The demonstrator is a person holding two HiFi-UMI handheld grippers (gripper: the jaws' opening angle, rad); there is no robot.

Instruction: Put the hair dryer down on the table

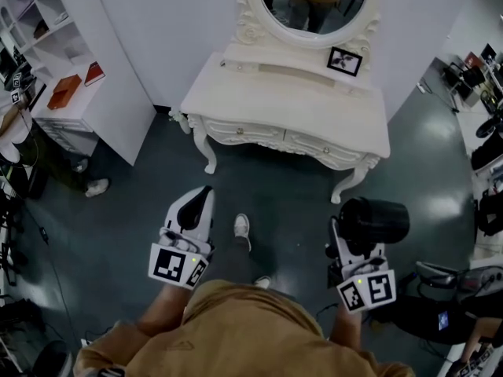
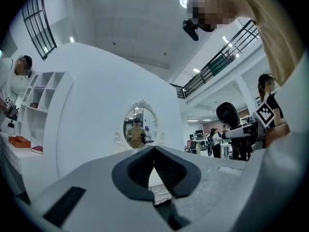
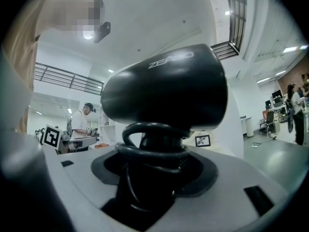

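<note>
Hair dryer point(image 1: 376, 221), black, stands upright in the right gripper point(image 1: 350, 242). The jaws are set wide and clamp the handle, which is wound with the cord point(image 3: 149, 144); the barrel rises above the jaws. The dryer hangs over the dark floor point(image 1: 299, 187), in front of the white dressing table point(image 1: 267, 93) and well apart from it. The right gripper points level toward the table. The left gripper point(image 1: 200, 201) is held level at the person's other side, jaws closed together, nothing between them. An oval mirror point(image 1: 310, 6) stands at the table's back edge.

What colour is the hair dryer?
The hair dryer is black, clearest in the right gripper view.
</note>
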